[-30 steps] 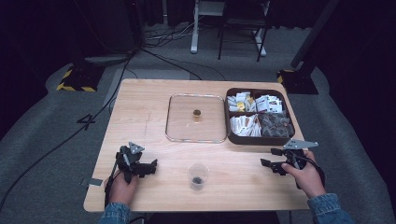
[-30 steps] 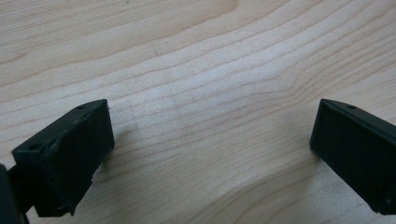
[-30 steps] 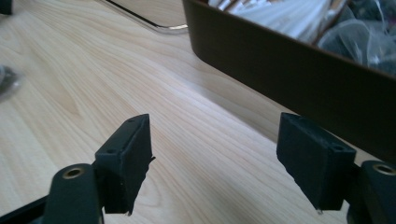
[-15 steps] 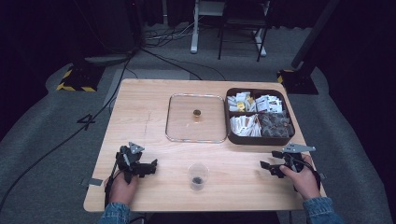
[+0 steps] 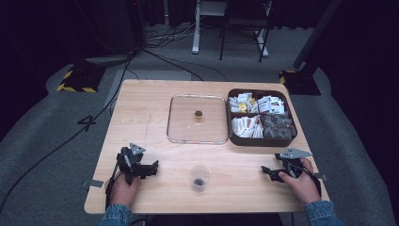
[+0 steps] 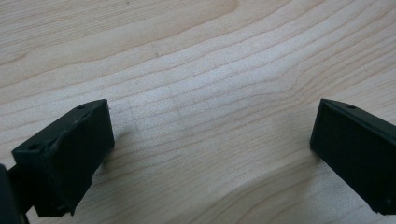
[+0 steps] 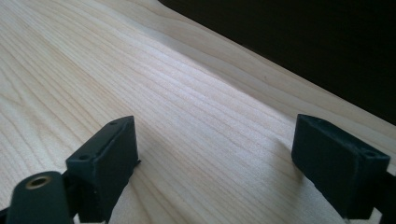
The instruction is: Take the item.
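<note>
- A wide strip of bare table (image 5: 141,122) is left open on the left side, from the far edge down to the left gripper (image 5: 149,170).
- The near middle is blocked by a small clear cup (image 5: 199,177) — bare wood is seen on both sides of it, toward either gripper.
- Behind the cup, the centre is taken up by a flat glass lid (image 5: 197,118) with a small knob.
- Just beside the lid, touching or nearly so, the far right is occupied by a dark compartment box (image 5: 261,117); no gap is offered between the two.
- Between the box and the right gripper (image 5: 268,171), a narrow band of free wood is left.
- Nothing is held between the right gripper's jaws, which have just been opening — only bare wood lies there.
</note>
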